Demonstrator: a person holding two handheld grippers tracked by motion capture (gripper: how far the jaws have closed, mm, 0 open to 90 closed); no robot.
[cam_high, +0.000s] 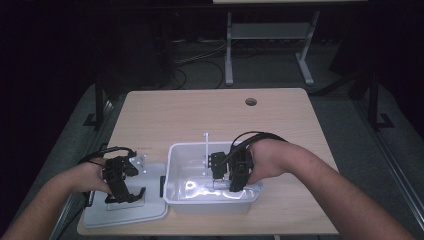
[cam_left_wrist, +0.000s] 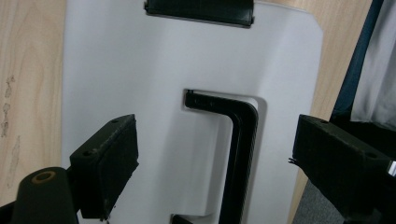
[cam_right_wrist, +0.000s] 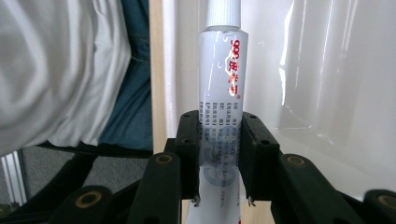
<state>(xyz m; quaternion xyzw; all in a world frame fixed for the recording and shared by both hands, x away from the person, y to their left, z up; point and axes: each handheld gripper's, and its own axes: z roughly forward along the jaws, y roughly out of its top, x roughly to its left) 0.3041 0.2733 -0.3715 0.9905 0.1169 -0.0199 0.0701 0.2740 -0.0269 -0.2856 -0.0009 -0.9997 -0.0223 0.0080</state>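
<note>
From above, the wooden table (cam_high: 215, 115) has wide bare room across its far half, while everything sits crowded along the near edge. A clear plastic bin (cam_high: 172, 172) stands near the middle front, and its white lid (cam_high: 125, 210) lies flat just to its left, close to the table's front-left corner. The right claw (cam_high: 227, 187) dips inside the bin near its front wall. The left claw (cam_high: 127, 192) hangs over the lid.

In the left gripper view, the left claw (cam_left_wrist: 215, 158) is spread wide, nothing between its pads, with the lid's black handle (cam_left_wrist: 238, 140) lying below the gap.

In the right gripper view, the right claw (cam_right_wrist: 218, 154) is clenched on a white tube (cam_right_wrist: 222, 84) with red and dark print, capped end pointing away, beside the bin's wall (cam_right_wrist: 327, 70).
</note>
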